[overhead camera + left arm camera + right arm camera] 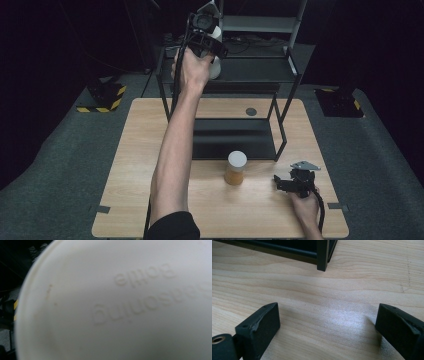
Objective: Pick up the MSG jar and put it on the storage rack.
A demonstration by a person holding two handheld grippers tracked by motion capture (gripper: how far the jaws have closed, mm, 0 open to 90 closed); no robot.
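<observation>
My left gripper [212, 49] is raised at arm's length over the top shelf of a black metal rack [287, 70]. It is shut on a white bottle [216, 67]. In the left gripper view the bottle's white lid [120, 305] sits very close, with raised lettering on it, and it hides the jaws. A second jar [236, 168] with a white lid and amber contents stands upright on the wooden table [130, 200], in front of the rack. My right gripper [286, 183] rests low near the table's front right, open [327, 322], with bare wood between its jaws.
The rack's lower shelf [235, 140] is a dark tray on the table. One rack leg [322, 255] stands just beyond my right gripper. A round grey grommet [251, 111] sits in the tabletop behind. Black-and-yellow floor bases [102, 97] flank the table.
</observation>
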